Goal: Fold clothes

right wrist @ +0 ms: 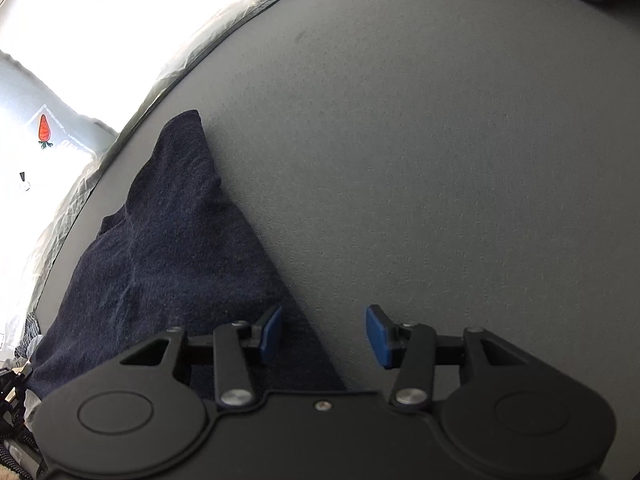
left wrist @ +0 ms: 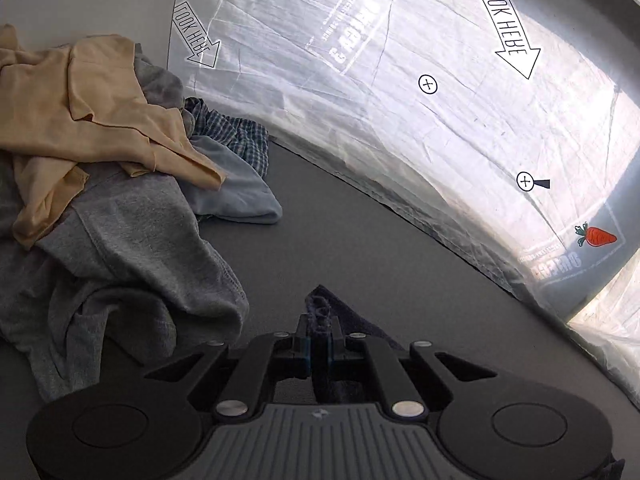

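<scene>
Surface: a grey tabletop [left wrist: 360,220], with printed clear plastic sheeting [left wrist: 400,80] hanging past its far edge.
Left gripper [left wrist: 320,344]: pressed together, pinching a bunched corner of the navy cloth [left wrist: 320,312], which rises between the pads.
Right gripper [right wrist: 324,334]: jaws spread apart with nothing between the pads; its blue left pad [right wrist: 270,332] sits over the cloth's edge, the other over bare table.
Navy cloth: lies flat on the table, tapering to a corner near the far edge.
Pile: a tan garment [left wrist: 80,112] on top of a grey garment [left wrist: 132,240], with a checked garment [left wrist: 236,136] and a light blue garment [left wrist: 240,196], left of the left gripper.
</scene>
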The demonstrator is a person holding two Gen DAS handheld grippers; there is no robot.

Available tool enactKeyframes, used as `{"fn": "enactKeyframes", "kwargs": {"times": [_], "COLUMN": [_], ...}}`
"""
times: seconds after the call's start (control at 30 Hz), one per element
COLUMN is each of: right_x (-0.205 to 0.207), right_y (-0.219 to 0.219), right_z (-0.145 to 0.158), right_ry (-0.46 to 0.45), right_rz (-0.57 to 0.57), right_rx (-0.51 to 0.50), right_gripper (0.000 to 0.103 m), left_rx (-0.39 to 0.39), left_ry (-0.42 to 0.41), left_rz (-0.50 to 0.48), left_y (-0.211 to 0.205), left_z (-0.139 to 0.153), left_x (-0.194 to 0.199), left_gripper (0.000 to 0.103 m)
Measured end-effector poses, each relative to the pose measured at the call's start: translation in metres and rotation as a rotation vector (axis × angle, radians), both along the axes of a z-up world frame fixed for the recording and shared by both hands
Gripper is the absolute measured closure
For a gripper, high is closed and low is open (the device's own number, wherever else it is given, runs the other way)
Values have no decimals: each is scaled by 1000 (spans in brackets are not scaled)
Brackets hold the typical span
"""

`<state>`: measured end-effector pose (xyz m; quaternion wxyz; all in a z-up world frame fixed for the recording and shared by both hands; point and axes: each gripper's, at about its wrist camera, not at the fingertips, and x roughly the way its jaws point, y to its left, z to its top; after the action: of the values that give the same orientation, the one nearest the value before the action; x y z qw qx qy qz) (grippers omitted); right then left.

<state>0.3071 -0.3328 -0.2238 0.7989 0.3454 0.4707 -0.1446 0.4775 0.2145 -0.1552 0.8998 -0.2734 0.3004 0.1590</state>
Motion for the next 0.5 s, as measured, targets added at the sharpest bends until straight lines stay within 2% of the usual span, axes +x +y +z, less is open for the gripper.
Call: {"fn": "enactKeyframes", "kwargs": {"times": [0.03, 0.07, 0.13, 0.2, 0.27, 0.33, 0.37, 0.4, 0.47, 0.5], "right_x": [0, 1, 2, 3, 4, 3, 2, 2, 0, -1], "right_y": [0, 1, 1, 2, 4, 5, 4, 4, 2, 1], "right_z": [0, 0, 0, 0, 0, 1, 0, 1, 4, 6], "right_ry": [0, -1, -4, -10, -19, -30, -35, -42, -66, -78], "right_rz": [3, 8, 13, 22, 29, 27, 22, 17, 1, -8], "right_rx": [-4, -5, -2, -3, -2, 10, 21, 30, 45, 53], "right_gripper": [55, 55, 55, 55, 55, 55, 55, 56, 56, 56], "left_rx": [-36, -40, 31, 100, 181, 250, 238, 171, -16, -55], "left_ry": [-51, -95, -163, -190, -130, -2, 53, 89, 84, 61], "left_rz": [-8, -31, -77, -105, -107, -109, -118, -127, -119, -129], "left_y": [-1, -6, -23, -34, -41, -43, -41, -35, -26, -30], "left_z": [11, 24, 54, 69, 63, 37, 23, 8, -11, -13], "left_x": [-2, -2, -2, -3, 1, 9, 11, 8, -9, -20], "left_gripper": [96, 96, 96, 96, 96, 96, 96, 96, 96, 96]}}
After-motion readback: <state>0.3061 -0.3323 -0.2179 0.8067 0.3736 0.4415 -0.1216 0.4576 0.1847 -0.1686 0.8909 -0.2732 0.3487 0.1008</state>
